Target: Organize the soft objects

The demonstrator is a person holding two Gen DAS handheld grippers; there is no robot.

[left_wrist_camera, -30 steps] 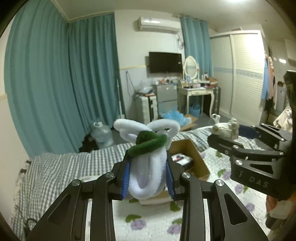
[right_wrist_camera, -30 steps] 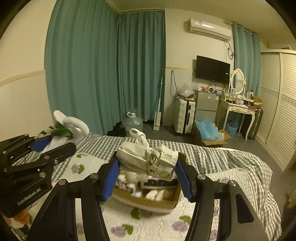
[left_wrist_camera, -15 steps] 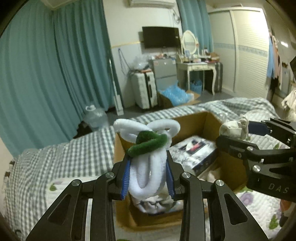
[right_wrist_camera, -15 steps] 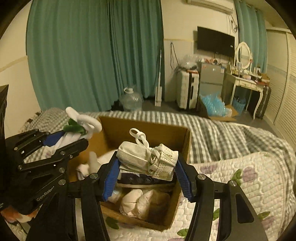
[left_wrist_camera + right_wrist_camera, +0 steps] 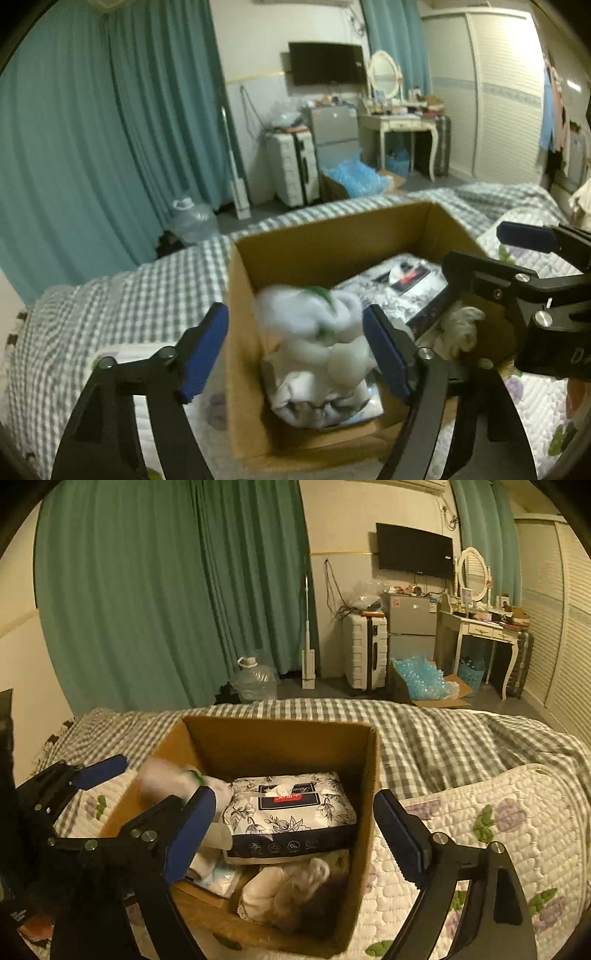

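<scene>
An open cardboard box stands on the bed. My left gripper is open over the box's left part. A white fluffy toy with green trim is blurred in the box below it, free of the jaws; it also shows in the right wrist view. My right gripper is open over the box. A cream mesh pouch lies in the box's near corner, also visible in the left wrist view. A floral tissue pack lies in the box.
The bed has a grey checked sheet and a white quilt with flowers. Beyond it are teal curtains, a water jug, a suitcase, a fridge and a dressing table.
Both grippers have opened over the box. The white-and-green toy has left the left jaws and the mesh pouch has left the right jaws; both are now in the box.
</scene>
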